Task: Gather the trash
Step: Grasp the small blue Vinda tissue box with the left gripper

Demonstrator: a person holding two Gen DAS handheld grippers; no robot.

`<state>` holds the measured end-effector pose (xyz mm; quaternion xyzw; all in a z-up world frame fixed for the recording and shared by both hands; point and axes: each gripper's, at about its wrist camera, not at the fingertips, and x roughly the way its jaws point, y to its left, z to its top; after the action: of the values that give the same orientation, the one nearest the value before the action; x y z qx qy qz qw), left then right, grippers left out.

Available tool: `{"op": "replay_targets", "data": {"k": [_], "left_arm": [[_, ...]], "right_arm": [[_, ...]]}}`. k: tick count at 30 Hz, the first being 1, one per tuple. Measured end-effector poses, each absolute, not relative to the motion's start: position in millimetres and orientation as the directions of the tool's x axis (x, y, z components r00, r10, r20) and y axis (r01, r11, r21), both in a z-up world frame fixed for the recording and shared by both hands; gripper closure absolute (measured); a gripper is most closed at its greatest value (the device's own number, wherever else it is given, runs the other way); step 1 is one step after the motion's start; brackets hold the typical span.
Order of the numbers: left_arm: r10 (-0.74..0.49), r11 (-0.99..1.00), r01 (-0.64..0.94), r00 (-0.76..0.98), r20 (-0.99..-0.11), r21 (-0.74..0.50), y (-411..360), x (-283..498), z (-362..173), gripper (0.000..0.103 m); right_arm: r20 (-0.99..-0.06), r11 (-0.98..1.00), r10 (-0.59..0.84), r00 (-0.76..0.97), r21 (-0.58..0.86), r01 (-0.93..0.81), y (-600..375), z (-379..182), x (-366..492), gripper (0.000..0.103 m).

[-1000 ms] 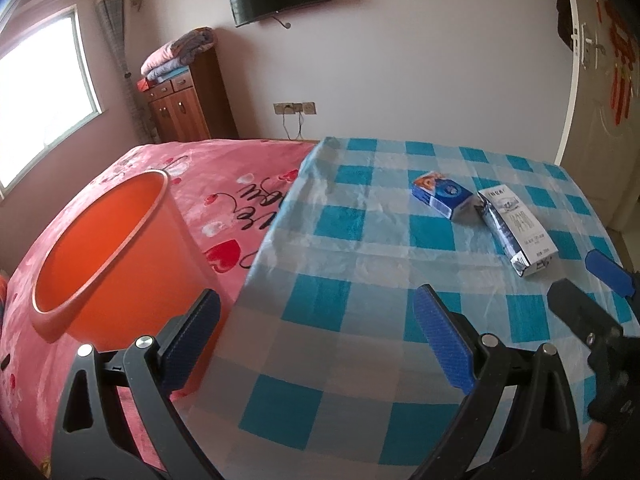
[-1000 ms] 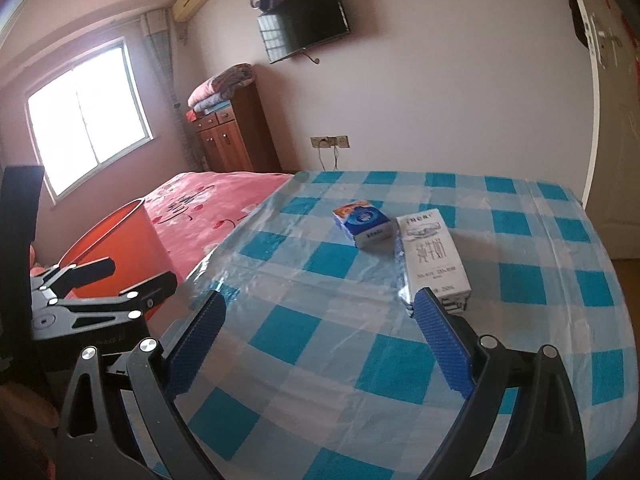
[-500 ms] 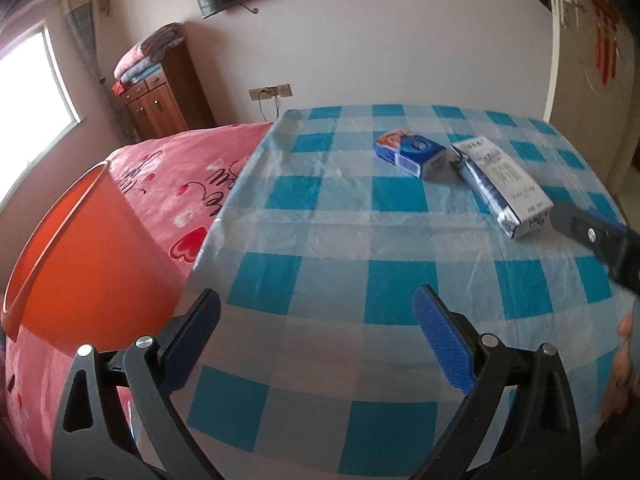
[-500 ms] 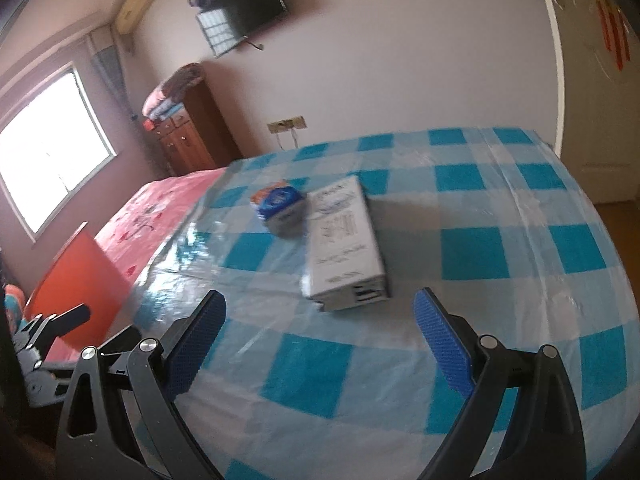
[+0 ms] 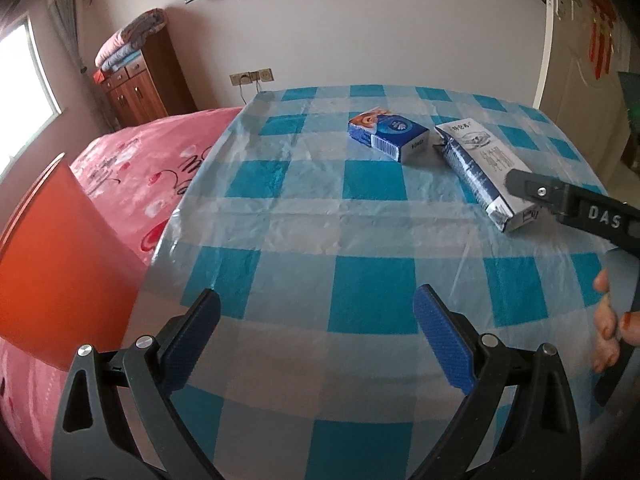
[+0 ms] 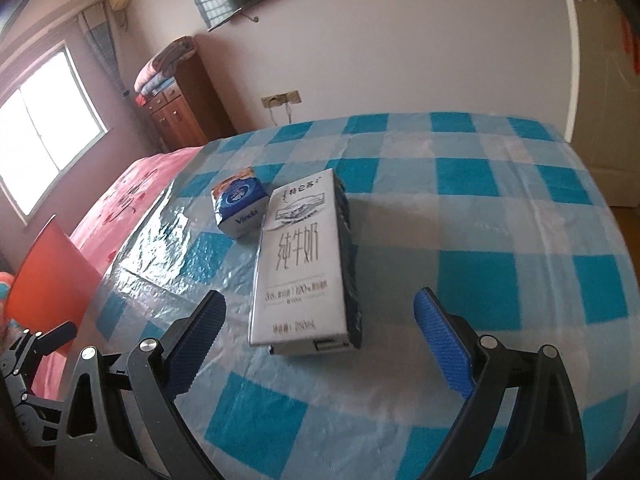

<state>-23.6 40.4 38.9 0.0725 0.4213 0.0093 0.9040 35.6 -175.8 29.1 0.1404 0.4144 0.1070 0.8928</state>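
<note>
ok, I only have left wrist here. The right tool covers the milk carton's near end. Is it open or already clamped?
Observer: Open. The right wrist view shows the right tool spread wide, with nothing between the pads.
Operator: Lined up on the carton?
Observer: Yes. The milk carton lies flat, lengthwise along the tool. Its near end sits between the fingers, closer to the left one and touching neither.
</note>
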Motion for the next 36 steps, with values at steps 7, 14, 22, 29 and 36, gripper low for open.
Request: {"op": "replay_targets", "data": {"k": [7, 14, 22, 29, 36], "left_arm": [[0.035, 0.999, 0.005, 0.590, -0.807, 0.048, 41, -5, 35, 0.006], [0.039, 0.999, -0.020, 0.602, -0.797, 0.034, 35, 18, 43, 0.006], [-0.043, 0.995, -0.048, 0.605, -0.795, -0.091, 27, 65, 56, 0.006], [-0.093, 0.976, -0.105, 0.587, -0.805, -0.190, 17, 116, 54, 0.006], [-0.067, 0.977, -0.133, 0.550, -0.833, -0.166, -1, 150, 39, 0.006]], "right_arm": [[-0.710, 0.937, 0.325, 0.625, 0.332, -0.109, -171, 25, 44, 0.009], [-0.719, 0.936, 0.336, 0.608, 0.330, -0.127, -169, 22, 46, 0.009], [-0.720, 0.920, 0.361, 0.593, 0.377, -0.102, -177, 16, 50, 0.018], [-0.715, 0.918, 0.356, 0.601, 0.388, -0.081, -181, 16, 49, 0.027], [-0.709, 0.912, 0.357, 0.609, 0.405, -0.064, -189, 15, 50, 0.035]]}}
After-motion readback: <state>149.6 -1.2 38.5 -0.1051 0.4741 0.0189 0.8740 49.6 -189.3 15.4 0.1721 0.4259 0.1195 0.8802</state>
